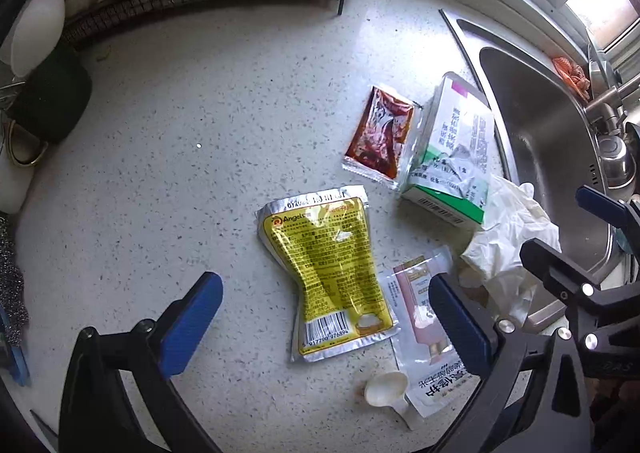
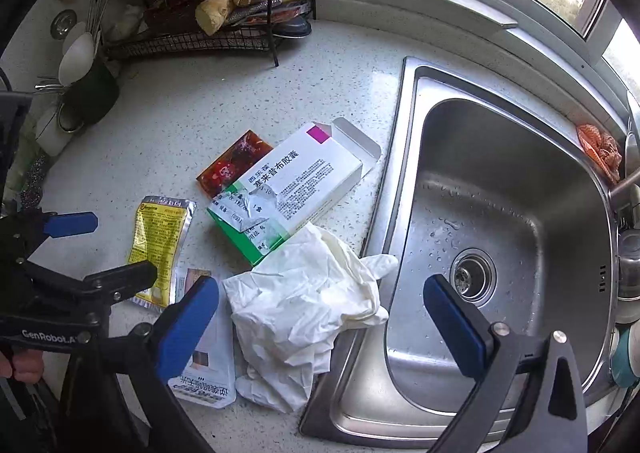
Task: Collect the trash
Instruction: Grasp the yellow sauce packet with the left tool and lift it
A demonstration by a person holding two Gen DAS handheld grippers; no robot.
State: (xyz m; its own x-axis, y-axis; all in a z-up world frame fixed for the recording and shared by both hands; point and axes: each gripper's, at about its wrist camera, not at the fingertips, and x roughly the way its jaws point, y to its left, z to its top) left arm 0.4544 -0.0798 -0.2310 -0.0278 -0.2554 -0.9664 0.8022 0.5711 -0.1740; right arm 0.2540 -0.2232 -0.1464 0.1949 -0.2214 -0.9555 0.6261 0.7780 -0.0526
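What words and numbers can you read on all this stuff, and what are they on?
"Angel": yellow pouch, by its logo.
"917790 976894": under the yellow pouch's barcode; its first digit is cut off.
"塞来昔布胶囊": white and green box; the small print is too blurry.
"GenRobot.AI": left claw body.
Clear sachet: big upside-down characters, not clear enough to read.
Red sauce packet: no text visible.

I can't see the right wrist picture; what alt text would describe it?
Open blue-padded right gripper hovers over a crumpled white disposable glove draped at the edge of a steel sink, on a speckled countertop with a green-and-white medicine box, yellow foil pouch and red sauce sachet.
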